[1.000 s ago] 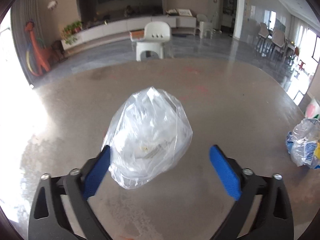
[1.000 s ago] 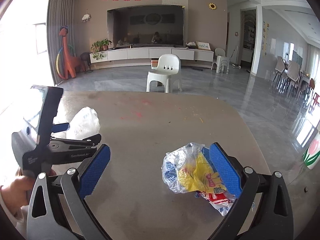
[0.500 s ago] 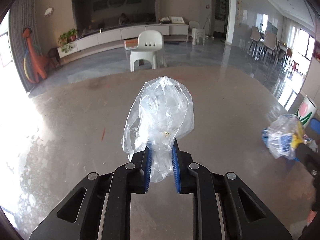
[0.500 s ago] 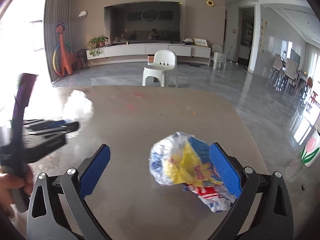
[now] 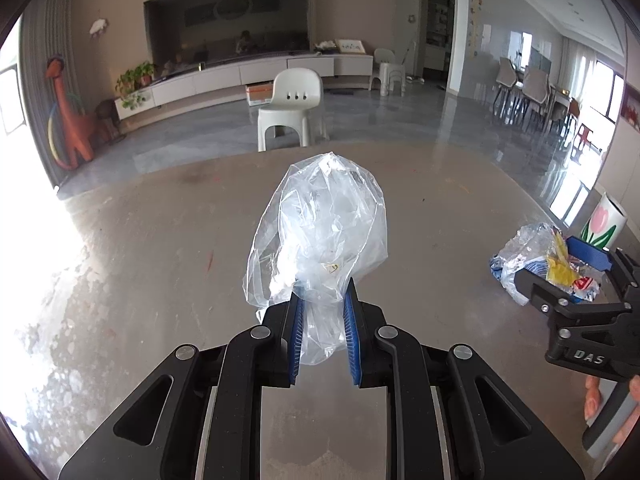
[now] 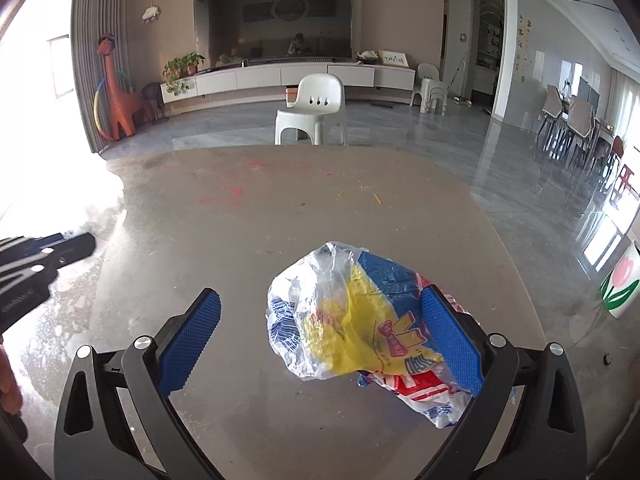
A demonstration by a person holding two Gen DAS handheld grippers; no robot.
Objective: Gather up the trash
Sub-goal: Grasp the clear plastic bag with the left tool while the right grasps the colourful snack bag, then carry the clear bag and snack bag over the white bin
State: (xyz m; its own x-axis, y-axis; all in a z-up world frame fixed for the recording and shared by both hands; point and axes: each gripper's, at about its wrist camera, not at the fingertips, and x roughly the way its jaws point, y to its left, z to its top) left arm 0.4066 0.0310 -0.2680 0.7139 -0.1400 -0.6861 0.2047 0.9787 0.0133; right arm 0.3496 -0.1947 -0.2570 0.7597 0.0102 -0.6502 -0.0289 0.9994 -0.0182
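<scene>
Since a second ago the left tool (image 5: 322, 330) has gone from standing wide around the clear plastic bag (image 5: 320, 236) to pinching the bag's lower end between its two blue pads, and the bag now looks raised off the desk (image 5: 160, 240), though its underside is hidden behind the jaws. Meanwhile the right tool (image 6: 320, 340) has edged closer over the printed wrapper bundle (image 6: 360, 320), which sat against its right pad before and now fills more of the gap. Two pieces of trash are in view: one clear bag, crumpled and seemingly empty apart from a small yellowish speck, and one bundle of blue, yellow and red printed wrappers inside clear film. That bundle lies on the desk to the right of the clear bag and well apart from it. Two tools are in view, each with two blue pads. The right tool's jaws stand wide open, the right pad touching the bundle's edge, the left pad clear of it. One white plastic chair (image 6: 314, 110) stands on the floor beyond the desk's far edge, past both pieces of trash.
</scene>
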